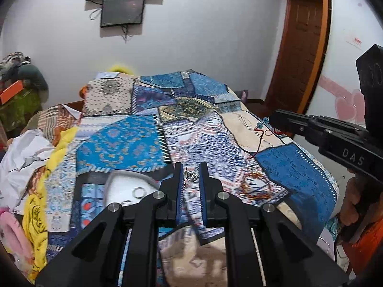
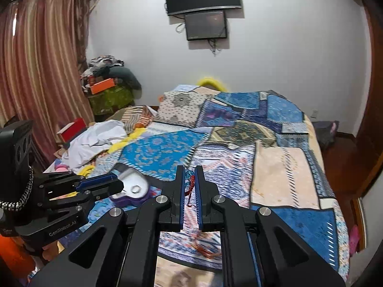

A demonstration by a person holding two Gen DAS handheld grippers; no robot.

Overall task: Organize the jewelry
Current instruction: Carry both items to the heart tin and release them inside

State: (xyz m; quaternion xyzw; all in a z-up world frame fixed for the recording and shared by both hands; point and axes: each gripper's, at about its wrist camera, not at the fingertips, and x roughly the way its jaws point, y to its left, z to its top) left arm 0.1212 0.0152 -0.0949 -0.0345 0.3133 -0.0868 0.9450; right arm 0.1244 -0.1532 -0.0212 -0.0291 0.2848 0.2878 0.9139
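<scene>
My left gripper [image 1: 191, 175] is shut on a small silver piece of jewelry [image 1: 190, 176], held above the patchwork bedspread [image 1: 124, 141]. My right gripper [image 2: 189, 179] is shut on a red and blue beaded thread bracelet [image 2: 189, 181] that dangles between its pads; it also shows in the left wrist view [image 1: 262, 126]. An open purple jewelry box with a white inside [image 2: 132, 186] lies on the bed to the left, with silver rings [image 1: 139, 192] in it. An orange thread bracelet [image 1: 255, 186] lies on the bedspread to the right of my left gripper.
Crumpled white and yellow cloths [image 1: 28, 157] lie on the bed's left side. A cluttered side table with an orange box [image 2: 103, 85] stands by the curtain [image 2: 36, 71]. Two screens [image 2: 203, 7] hang on the far wall. A wooden door [image 1: 301, 52] is at the right.
</scene>
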